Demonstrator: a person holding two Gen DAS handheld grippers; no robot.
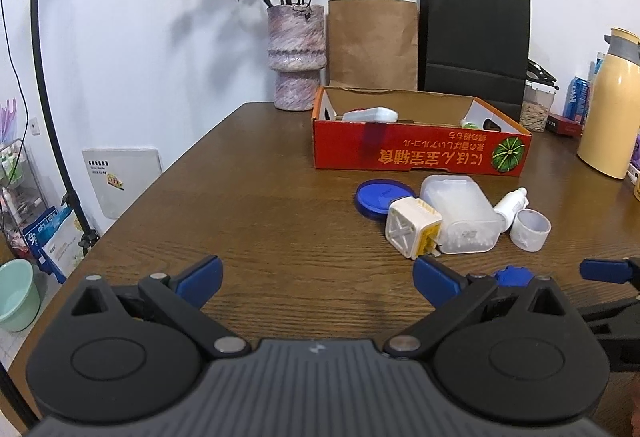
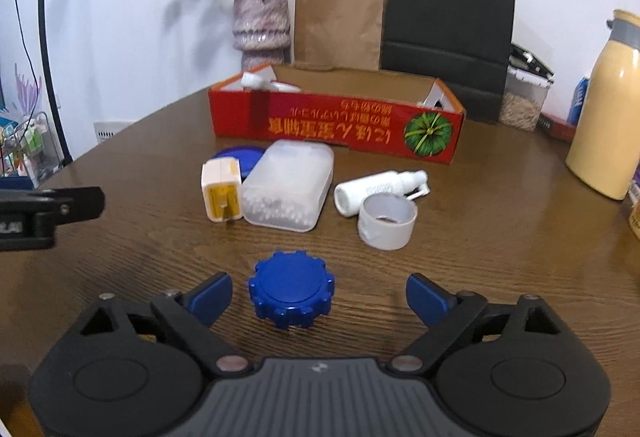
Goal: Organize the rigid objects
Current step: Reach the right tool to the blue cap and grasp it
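We are straddling the blue ridged cap [image 2: 291, 289] on the near table [image 2: 500, 237] with our right claw [image 2: 319, 297] spread wide, untouched, likely bound for the far red box [image 2: 336, 125]; left claw [image 1: 318, 283] hanging open, empty

Both grippers point fwd and tilt down toward the tabletop. Left gripper [image 1: 318, 279]: jaws spread wide, blue pads apart, nothing btwn them. Right gripper [image 2: 319, 297]: jaws also wide, pads not pressing on anything; its blue fingertip [image 1: 604, 270] shows at the right edge of the left cam's view, so the two sit side by side.
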